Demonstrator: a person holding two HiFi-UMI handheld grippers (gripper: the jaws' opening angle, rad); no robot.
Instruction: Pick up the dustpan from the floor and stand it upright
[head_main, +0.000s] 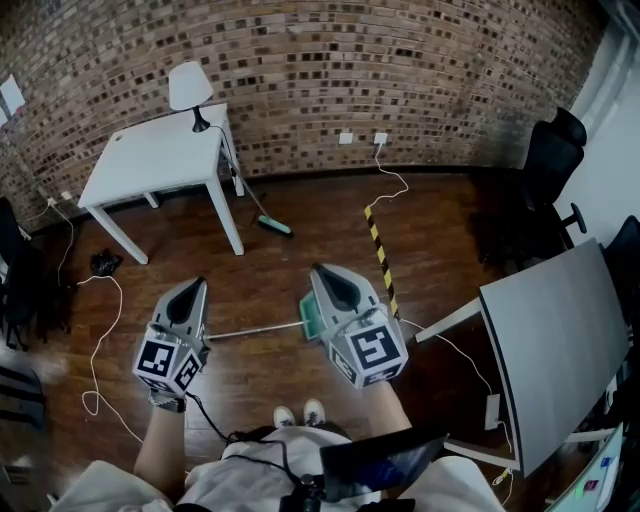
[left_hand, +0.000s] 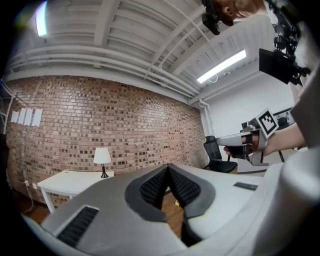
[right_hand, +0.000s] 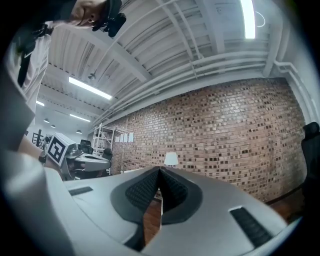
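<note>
The green dustpan (head_main: 309, 319) lies on the wooden floor, its long pale handle (head_main: 250, 330) stretching left; the right gripper hides part of the pan. My left gripper (head_main: 191, 287) is held level above the handle's left end, shut and empty. My right gripper (head_main: 322, 271) hovers level above the pan, also shut with nothing in it. In the left gripper view the jaws (left_hand: 168, 168) meet, and the right gripper (left_hand: 245, 145) shows off to the side. The right gripper view shows its own jaws (right_hand: 159, 171) closed together.
A white table (head_main: 160, 160) with a lamp (head_main: 190, 90) stands by the brick wall. A green broom (head_main: 272, 226) lies beside it. A yellow-black strip (head_main: 380, 255) and cables (head_main: 100, 340) cross the floor. A grey desk (head_main: 560, 350) and black chairs (head_main: 545, 165) stand at the right.
</note>
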